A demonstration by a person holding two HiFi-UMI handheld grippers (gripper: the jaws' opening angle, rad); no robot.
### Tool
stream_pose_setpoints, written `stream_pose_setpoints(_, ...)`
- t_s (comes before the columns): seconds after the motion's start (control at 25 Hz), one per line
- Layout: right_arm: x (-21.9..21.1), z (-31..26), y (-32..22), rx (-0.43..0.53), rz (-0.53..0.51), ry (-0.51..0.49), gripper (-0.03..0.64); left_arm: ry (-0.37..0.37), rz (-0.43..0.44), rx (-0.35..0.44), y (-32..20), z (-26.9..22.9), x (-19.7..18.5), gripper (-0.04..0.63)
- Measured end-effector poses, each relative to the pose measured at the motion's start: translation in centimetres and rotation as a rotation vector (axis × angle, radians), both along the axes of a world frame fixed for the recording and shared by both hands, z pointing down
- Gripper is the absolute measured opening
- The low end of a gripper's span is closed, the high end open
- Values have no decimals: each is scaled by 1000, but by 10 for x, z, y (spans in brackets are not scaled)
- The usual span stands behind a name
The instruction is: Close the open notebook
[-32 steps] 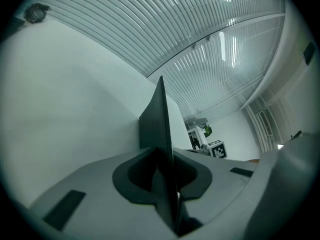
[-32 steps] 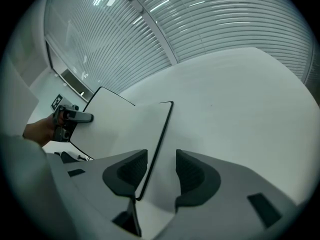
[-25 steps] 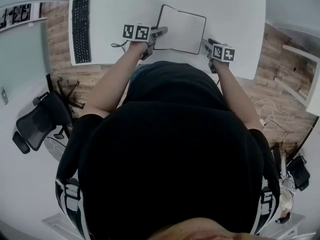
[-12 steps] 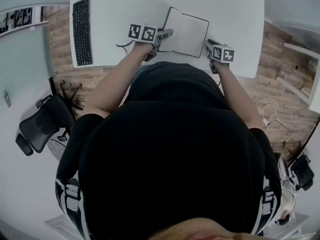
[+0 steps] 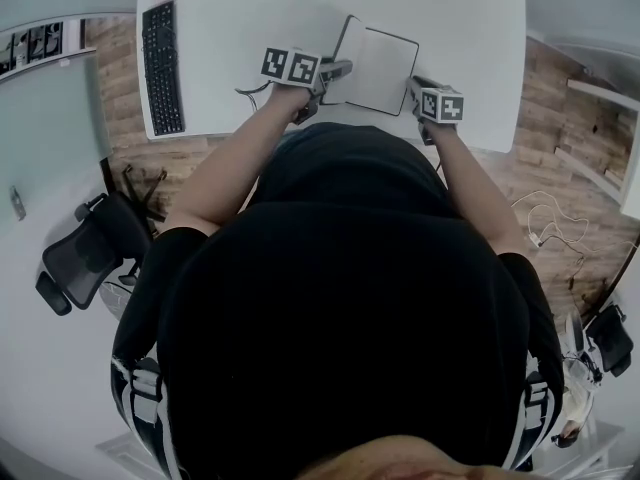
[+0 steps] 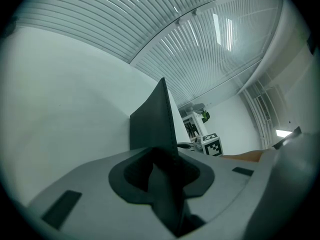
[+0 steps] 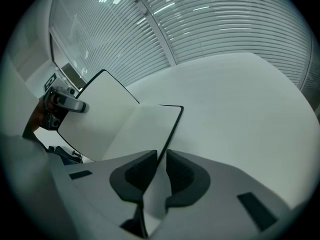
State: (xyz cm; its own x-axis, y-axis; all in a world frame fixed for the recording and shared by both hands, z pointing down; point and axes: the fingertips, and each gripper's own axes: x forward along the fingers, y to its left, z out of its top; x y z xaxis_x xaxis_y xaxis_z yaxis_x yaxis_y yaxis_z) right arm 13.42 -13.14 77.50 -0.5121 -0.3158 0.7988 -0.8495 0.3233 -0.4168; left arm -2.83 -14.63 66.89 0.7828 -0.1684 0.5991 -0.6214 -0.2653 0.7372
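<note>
Notebook (image 5: 378, 66) had a matt black cover (image 6: 150, 124) and smooth paper pages (image 7: 100, 119), table (image 5: 250, 18) looked smooth matt white, floor (image 5: 112, 88) was wood planks.

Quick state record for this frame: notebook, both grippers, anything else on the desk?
notebook: open on white desk, left cover raised steeply
left gripper: jaws opening, left cover between them
right gripper: jaws closing, notebook's right edge between them, not yet clamped
other: black keyboard at desk's left end
task: notebook not closed yet
</note>
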Motion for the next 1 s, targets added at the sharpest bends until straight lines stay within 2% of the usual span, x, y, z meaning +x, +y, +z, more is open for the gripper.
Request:
stream_pose_setpoints(0.52, 3, 1, 0, -6, 21, -28, 75, 28, 56, 3, 5, -4, 41, 193)
stream_pose_setpoints(1.0, 5, 1, 0, -14, 44, -57, 66, 109, 119, -30, 10, -3, 73, 244)
